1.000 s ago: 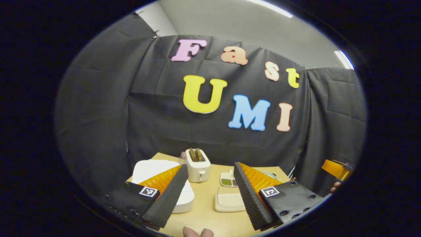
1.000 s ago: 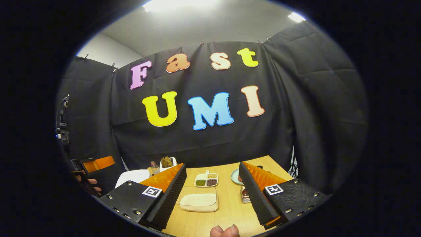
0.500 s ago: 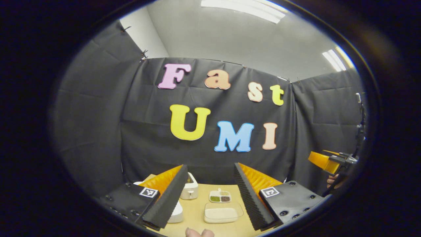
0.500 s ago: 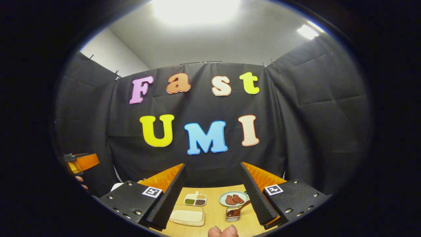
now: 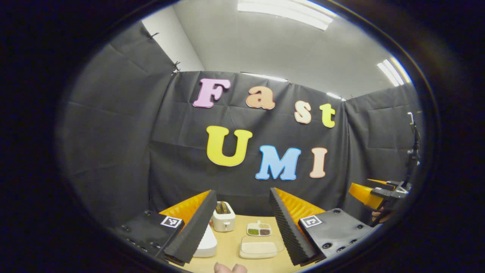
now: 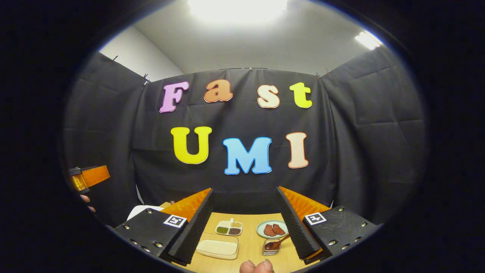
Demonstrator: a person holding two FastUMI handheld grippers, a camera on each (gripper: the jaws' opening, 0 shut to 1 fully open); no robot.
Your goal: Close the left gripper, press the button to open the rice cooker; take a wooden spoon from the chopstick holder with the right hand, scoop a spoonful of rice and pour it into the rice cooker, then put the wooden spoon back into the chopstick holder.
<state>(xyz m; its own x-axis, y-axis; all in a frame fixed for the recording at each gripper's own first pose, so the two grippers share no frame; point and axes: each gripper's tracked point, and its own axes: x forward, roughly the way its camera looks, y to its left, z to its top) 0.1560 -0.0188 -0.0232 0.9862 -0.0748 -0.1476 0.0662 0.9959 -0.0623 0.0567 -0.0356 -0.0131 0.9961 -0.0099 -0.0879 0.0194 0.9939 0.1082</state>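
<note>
Both grippers are held high above the wooden table (image 6: 252, 242), well back from everything on it. My left gripper (image 5: 241, 191) is open and holds nothing. Partly hidden behind its left finger is the white rice cooker (image 5: 206, 242), lid down. My right gripper (image 6: 244, 189) is open too, with nothing between its fingers. Just inside its right finger, a wooden spoon (image 6: 279, 241) leans in the small chopstick holder (image 6: 269, 247). A shallow box of rice (image 6: 218, 247) lies near the table's front. The rice cooker (image 6: 146, 209) peeks out behind the right gripper's left finger.
A white toaster (image 5: 223, 222) stands at the back of the table, beside a divided dish (image 5: 258, 229) of grains. The rice box (image 5: 261, 248) lies in front of that dish. A plate of meat (image 6: 273, 229) sits behind the chopstick holder. The other gripper appears at each view's edge.
Over the last second both grippers rose and tilted upward, so the table dropped to the bottom of each view. The fingers stayed equally spread. In the last half second they only drifted slightly.
</note>
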